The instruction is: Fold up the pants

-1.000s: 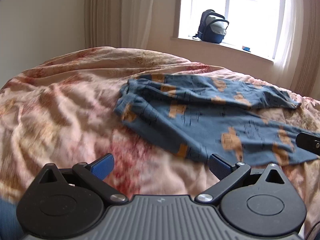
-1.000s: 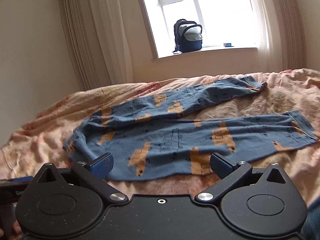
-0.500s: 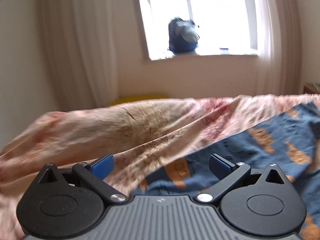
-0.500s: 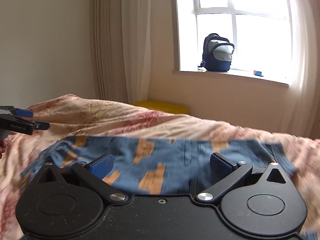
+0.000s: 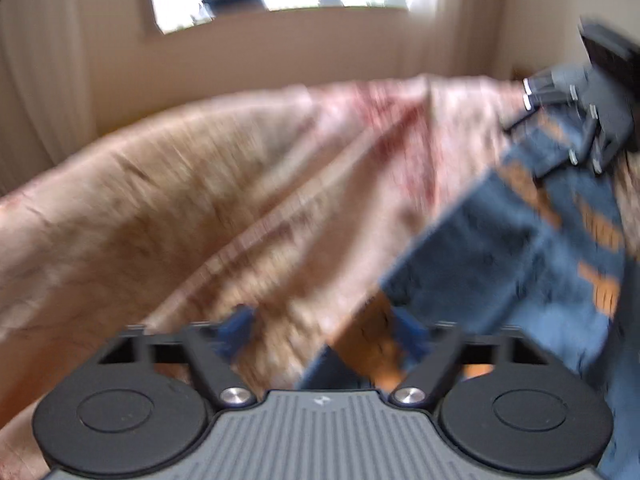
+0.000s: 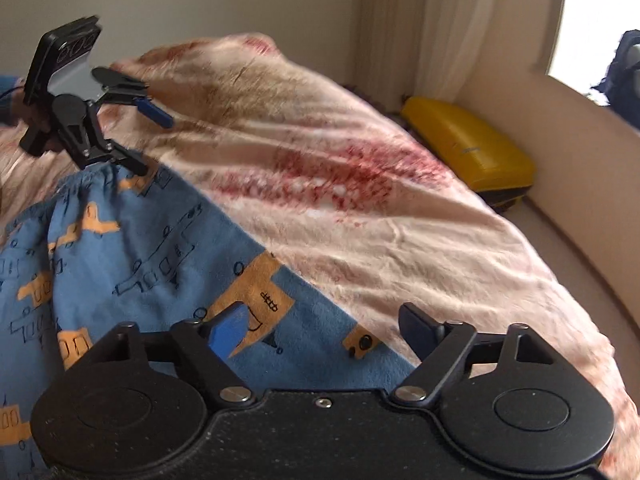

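Jaws of the right gripper (image 6: 320, 330) gape wide, straddling the long edge of the blue cotton pants with orange prints (image 6: 132, 256) on the pink blanket (image 6: 360, 208). Farther off, the left gripper (image 6: 150, 142), equally spread, brackets the waistband, presumably to pinch both points together.

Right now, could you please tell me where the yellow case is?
In the right wrist view, the yellow case sits at upper right, on the floor between the far edge of the bed and the wall below the window.
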Tool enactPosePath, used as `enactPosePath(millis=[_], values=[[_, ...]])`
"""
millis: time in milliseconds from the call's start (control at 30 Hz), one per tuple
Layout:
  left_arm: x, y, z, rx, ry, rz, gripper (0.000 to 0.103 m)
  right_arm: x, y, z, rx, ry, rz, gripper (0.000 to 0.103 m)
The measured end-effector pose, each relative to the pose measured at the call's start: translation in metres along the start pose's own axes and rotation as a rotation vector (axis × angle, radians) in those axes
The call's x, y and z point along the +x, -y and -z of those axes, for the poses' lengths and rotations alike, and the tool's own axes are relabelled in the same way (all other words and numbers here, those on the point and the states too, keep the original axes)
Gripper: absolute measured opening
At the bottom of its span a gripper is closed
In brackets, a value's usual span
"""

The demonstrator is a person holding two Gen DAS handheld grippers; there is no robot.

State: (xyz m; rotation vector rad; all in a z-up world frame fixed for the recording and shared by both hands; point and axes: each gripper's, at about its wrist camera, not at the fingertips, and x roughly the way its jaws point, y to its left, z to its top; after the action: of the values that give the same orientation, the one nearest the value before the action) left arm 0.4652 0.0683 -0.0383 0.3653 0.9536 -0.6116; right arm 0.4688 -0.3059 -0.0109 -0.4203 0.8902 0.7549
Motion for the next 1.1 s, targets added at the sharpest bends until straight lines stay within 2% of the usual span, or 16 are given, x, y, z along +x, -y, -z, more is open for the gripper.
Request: enactPosePath(millis=[67, 100, 133, 167, 200, 233, 267, 300, 400, 533, 633, 733, 800, 967, 1100], values=[[0.002, 0.002, -0.004, 0.018, -0.040, 0.009, 0.053, 0.006, 0.002, -0.003, -0.032, -0.045, -0.001, 0.080], [0.002, 0.003, -0.006, 0.026, -0.053, 0.018, 0.043, 0.006, 0.004, -0.005, -0.027, -0.053, -0.009, 0.078], [0.001, 0.004, -0.008, 0.029, -0.068, 0.027, 0.038, 0.006, 0.005, -0.006, -0.023, -0.056, -0.015, 0.069], [0.000, 0.006, -0.010, 0.029, -0.086, 0.028, 0.029, 0.005, 0.005, -0.007, -0.023, -0.057, -0.022, 0.061], [-0.001, 0.008, -0.012, 0.029, -0.103, 0.028, 0.020, 0.006, 0.005, -0.008, -0.027, -0.060, -0.017, 0.041], [-0.004, 0.012, -0.013, 0.034, -0.120, 0.013, 0.018, 0.006, 0.004, -0.008, -0.034, -0.063, -0.006, 0.027], [-0.007, 0.017, -0.014, 0.050, -0.132, -0.012, 0.012, 0.005, 0.001, -0.008, -0.042, -0.065, -0.001, 0.022], [-0.011, 0.023, -0.015, 0.071, -0.142, -0.042, 0.007, 0.006, -0.003, -0.008, -0.055, -0.070, 0.012, 0.012], [-0.024, 0.039, -0.014, 0.098, -0.139, -0.128, 0.001, -0.001, -0.018, -0.006, -0.122, -0.059, 0.070, 0.003], [-0.048, 0.053, -0.017, 0.073, -0.065, -0.272, 0.000, -0.020, -0.032, -0.009, -0.159, 0.006, 0.161, 0.001], [-0.066, 0.061, -0.027, 0.083, 0.046, -0.374, 0.000, -0.034, -0.035, -0.022, -0.161, 0.065, 0.271, 0.001], [-0.062, 0.057, -0.039, 0.091, 0.093, -0.446, 0.000, -0.033, -0.028, -0.041, -0.128, 0.110, 0.361, 0.001], [-0.044, 0.046, -0.045, 0.063, 0.066, -0.449, 0.000, -0.018, -0.022, -0.050, -0.112, 0.106, 0.398, 0.001], [0.014, 0.019, -0.032, 0.041, -0.033, -0.399, 0.000, 0.046, -0.011, -0.049, -0.079, -0.025, 0.413, 0.001], [0.008, 0.006, -0.032, -0.053, -0.002, -0.354, 0.000, 0.041, -0.008, -0.048, -0.054, 0.004, 0.410, 0.001]])
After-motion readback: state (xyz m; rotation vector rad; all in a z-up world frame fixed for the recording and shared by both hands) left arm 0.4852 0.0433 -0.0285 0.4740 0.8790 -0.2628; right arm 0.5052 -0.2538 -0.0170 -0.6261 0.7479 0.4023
